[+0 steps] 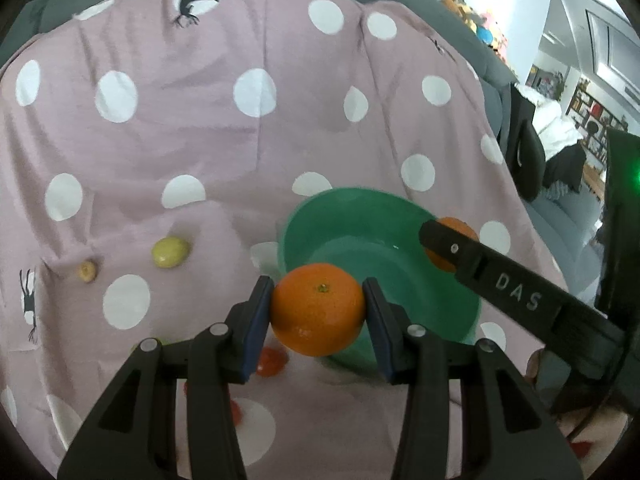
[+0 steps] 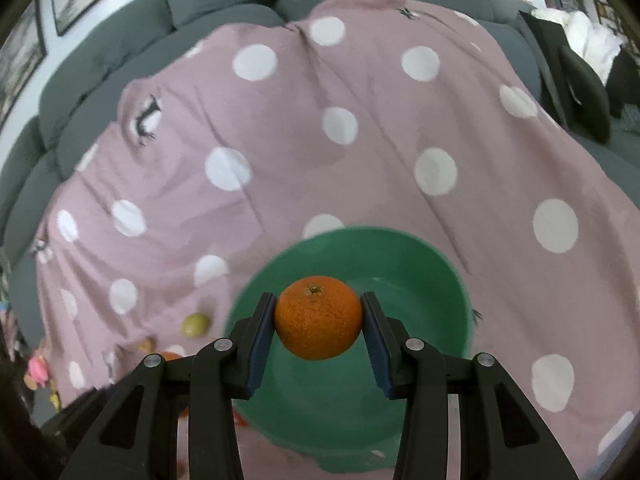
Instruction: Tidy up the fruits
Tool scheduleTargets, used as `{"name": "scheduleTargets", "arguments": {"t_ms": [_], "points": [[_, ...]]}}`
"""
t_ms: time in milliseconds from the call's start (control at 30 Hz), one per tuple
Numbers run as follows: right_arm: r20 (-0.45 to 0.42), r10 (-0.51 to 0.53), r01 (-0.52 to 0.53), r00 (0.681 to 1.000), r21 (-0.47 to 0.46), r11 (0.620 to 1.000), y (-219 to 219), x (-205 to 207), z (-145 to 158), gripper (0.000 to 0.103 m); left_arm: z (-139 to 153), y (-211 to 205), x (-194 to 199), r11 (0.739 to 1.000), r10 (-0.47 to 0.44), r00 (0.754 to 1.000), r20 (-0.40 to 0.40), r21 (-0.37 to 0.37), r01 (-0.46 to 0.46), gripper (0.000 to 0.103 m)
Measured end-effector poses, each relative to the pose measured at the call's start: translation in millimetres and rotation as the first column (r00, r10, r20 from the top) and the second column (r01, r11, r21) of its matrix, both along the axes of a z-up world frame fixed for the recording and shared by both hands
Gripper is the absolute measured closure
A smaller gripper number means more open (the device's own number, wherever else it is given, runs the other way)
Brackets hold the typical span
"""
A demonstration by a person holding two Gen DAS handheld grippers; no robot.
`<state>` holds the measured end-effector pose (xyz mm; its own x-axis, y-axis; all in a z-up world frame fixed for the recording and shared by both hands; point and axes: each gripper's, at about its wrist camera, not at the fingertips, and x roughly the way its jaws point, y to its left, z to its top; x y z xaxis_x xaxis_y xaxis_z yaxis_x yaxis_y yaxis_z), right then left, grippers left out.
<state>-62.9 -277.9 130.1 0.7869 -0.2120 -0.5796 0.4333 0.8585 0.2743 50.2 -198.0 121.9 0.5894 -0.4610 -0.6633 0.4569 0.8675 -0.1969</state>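
My left gripper (image 1: pixel 318 312) is shut on an orange (image 1: pixel 318 308) and holds it at the near left rim of a green bowl (image 1: pixel 344 216). My right gripper (image 2: pixel 319 322) is shut on a second orange (image 2: pixel 319 317) and holds it above the inside of the same bowl (image 2: pixel 432 276). In the left wrist view the right gripper's finger (image 1: pixel 500 280) reaches over the bowl's right side with its orange (image 1: pixel 456 226) partly hidden behind it. The bowl looks empty inside.
The bowl sits on a pink polka-dot cloth (image 1: pixel 240 140) over a grey sofa (image 2: pixel 120 52). A yellow-green fruit (image 1: pixel 171 252), a small tan fruit (image 1: pixel 87 271) and a red fruit (image 1: pixel 272 362) lie on the cloth left of the bowl.
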Motion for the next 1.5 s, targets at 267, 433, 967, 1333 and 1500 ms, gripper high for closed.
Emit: {"name": "scheduleTargets", "arguments": {"t_ms": [267, 433, 967, 1333, 1500], "points": [[-0.029, -0.032, 0.033, 0.999, 0.028, 0.999, -12.7, 2.0, -10.4, 0.058, -16.1, -21.5, 8.6, 0.999, -0.027, 0.999, -0.026, 0.026, 0.028, 0.058], [-0.041, -0.034, 0.036, 0.999, 0.037, 0.999, -16.4, 3.4, -14.2, 0.058, -21.4, -30.6, 11.0, 0.999, -0.039, 0.999, -0.036, 0.036, 0.041, 0.058], [-0.093, -0.065, 0.067, 0.993, 0.019, 0.998, -24.0, 8.5, -24.2, 0.058, -34.7, -44.9, 17.7, 0.996, -0.058, 0.997, -0.059, 0.060, 0.062, 0.058], [-0.102, -0.057, 0.059, 0.993, 0.021, 0.998, -24.5, 8.5, -26.0, 0.058, -36.2, -47.2, 16.8, 0.995, -0.072, 0.995, -0.071, 0.060, 0.076, 0.057], [-0.074, -0.047, 0.046, 0.996, -0.008, 0.999, -21.0, 4.9, -21.6, 0.055, -20.7, -34.4, 7.7, 0.998, -0.055, 0.998, -0.023, 0.026, 0.056, 0.039]]}}
